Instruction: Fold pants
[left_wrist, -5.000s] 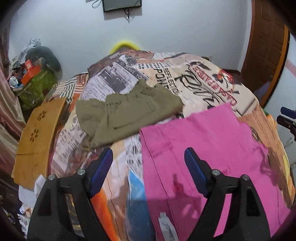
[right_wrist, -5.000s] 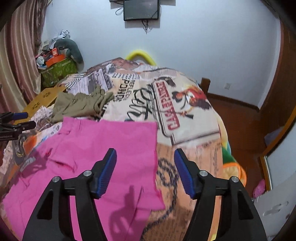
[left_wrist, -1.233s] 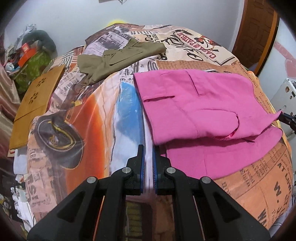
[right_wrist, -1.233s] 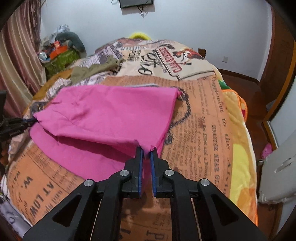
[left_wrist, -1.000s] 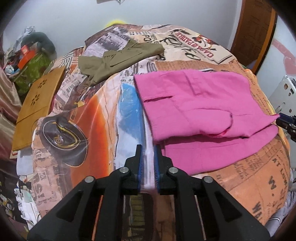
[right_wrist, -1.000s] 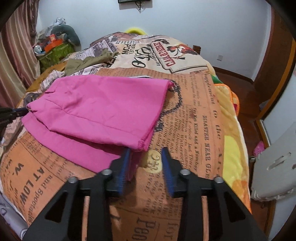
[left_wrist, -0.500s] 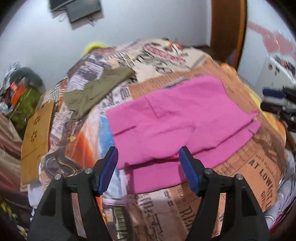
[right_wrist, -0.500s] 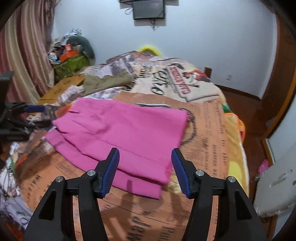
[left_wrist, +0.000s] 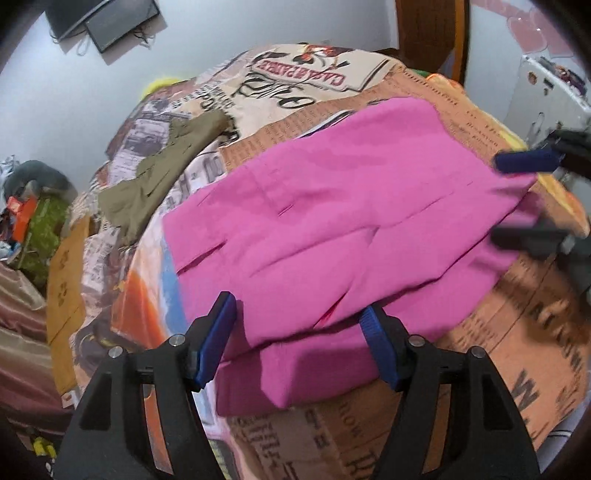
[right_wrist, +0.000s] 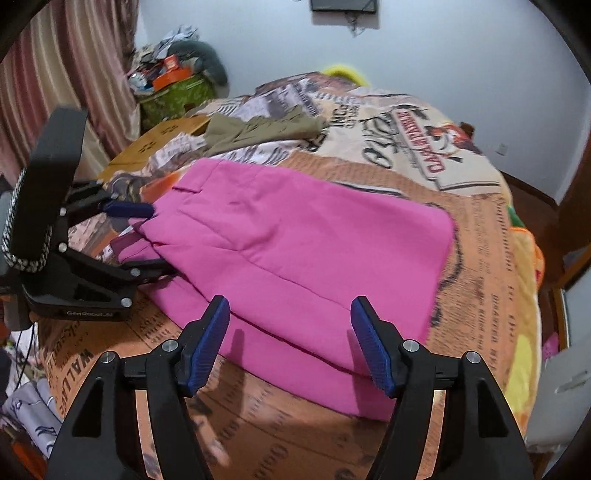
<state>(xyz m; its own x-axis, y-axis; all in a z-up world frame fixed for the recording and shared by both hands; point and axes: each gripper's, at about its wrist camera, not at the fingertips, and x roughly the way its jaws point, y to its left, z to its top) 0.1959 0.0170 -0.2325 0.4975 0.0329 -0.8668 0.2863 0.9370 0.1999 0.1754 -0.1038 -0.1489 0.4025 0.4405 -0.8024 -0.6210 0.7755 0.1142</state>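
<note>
Lying folded over on a bed, the pink pants are spread across a bedspread printed with newspaper text and pictures. In the left wrist view, one layer of the pink fabric is resting on top of another, with the lower layer sticking out along the near edge. The left gripper is hovering over that near edge with its jaws standing wide, and nothing is being pinched between its blue pads; its jaws have just been opening. The right gripper is likewise hanging over the near edge of the pants in its own view, jaws spread wide and holding nothing; they too have just been opening. In the right wrist view, the left gripper is showing at the left end of the pants, its fingers reaching toward the cloth with one above and one below the folded edge. In the left wrist view, the right gripper is showing blurred at the right end of the pants. Farther away on the bed, an olive green garment is lying crumpled, well apart from the pink pants. A dark screen is hanging on the pale far wall.
</note>
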